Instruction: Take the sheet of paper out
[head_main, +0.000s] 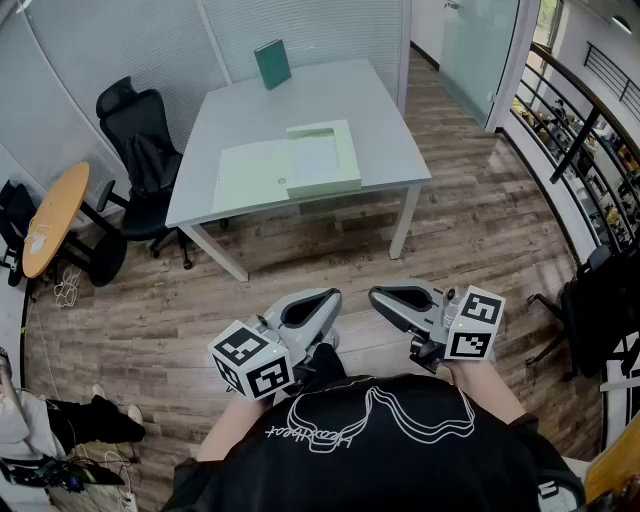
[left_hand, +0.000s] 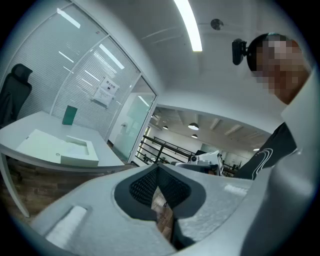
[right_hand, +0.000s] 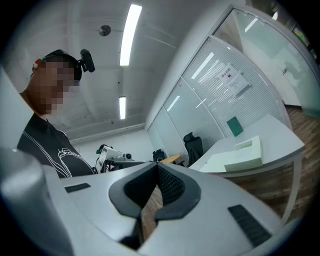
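Two grippers, both empty, hang close to the person's body at the start of the job. The left gripper (head_main: 322, 300) and the right gripper (head_main: 390, 298) point roughly level over the wooden floor (head_main: 300, 250), well short of the grey table (head_main: 390, 130). In its own view the left gripper (left_hand: 157, 169) has its jaws pressed together with nothing between the ribbed pads. The right gripper (right_hand: 157, 166) is likewise closed on nothing.

On the table lies a pale green box (head_main: 348, 160), opened out with its lid (head_main: 250, 175) folded flat to the left. A lighter rectangle shows inside the tray and is probably the sheet of paper (head_main: 312, 158). From this far off, that cannot be confirmed. A dark green book (head_main: 272, 63) stands at the table's far edge, and a black office chair (head_main: 140, 140) sits at the left end.

The step in hand appears to be the approach, since nothing on the table has been touched. The next move calls for stepping up to the table and parting one pair of jaws. That gripper would then come down at the tray's open side to catch an edge of the sheet, perhaps while the other steadies the box.
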